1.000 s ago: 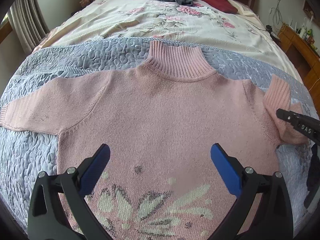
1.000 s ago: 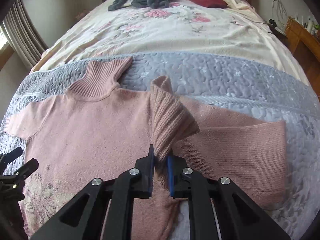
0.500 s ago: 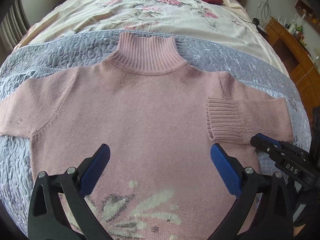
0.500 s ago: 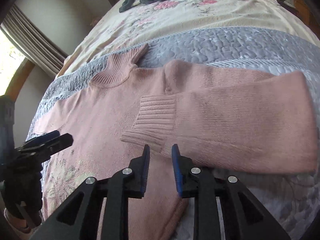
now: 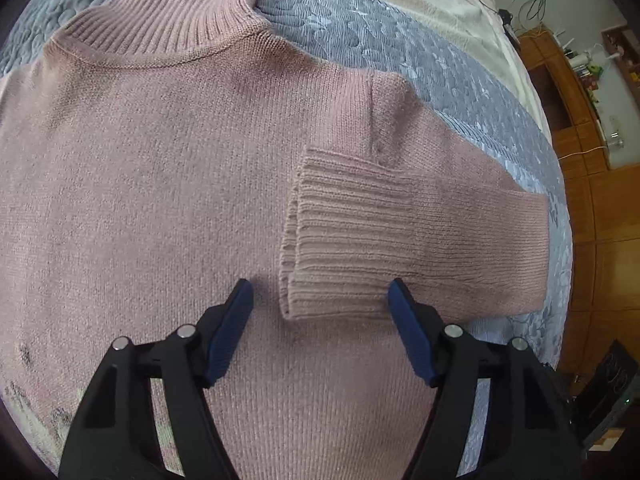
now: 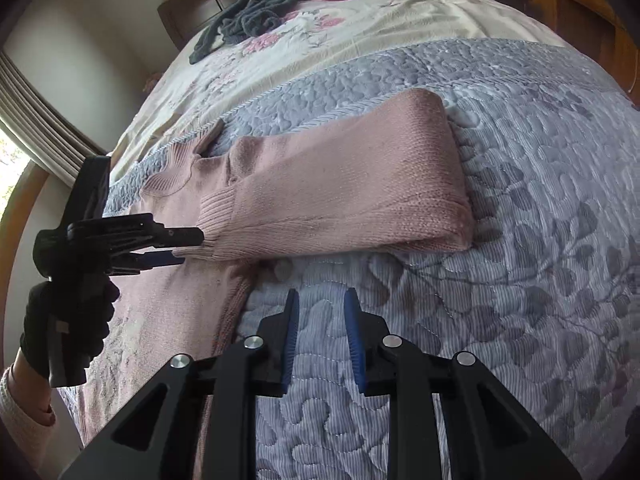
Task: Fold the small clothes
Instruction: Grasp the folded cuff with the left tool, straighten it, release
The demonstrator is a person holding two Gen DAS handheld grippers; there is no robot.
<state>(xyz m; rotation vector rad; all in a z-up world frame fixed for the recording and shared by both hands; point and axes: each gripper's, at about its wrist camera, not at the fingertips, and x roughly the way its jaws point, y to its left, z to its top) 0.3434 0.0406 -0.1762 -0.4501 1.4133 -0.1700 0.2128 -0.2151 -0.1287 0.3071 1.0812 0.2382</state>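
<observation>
One sleeve of the pink ribbed-neck knitted sweater [image 5: 160, 184] is folded across its chest on the grey quilted bedspread [image 6: 520, 280]. The left gripper [image 5: 320, 312] spreads wide at the ribbed cuff [image 5: 340, 240], grasping nothing; the right gripper [image 6: 320, 320] hangs parted and empty to the right. Next, I'd judge, comes the far-left sleeve; nothing obstructs, the dark grey crumpled garment [image 6: 248, 16] lying well apart.

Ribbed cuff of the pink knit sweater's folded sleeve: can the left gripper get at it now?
Probably yes: the left gripper is open, the ribbed cuff lies just ahead between its fingers, nothing covering it.
</observation>
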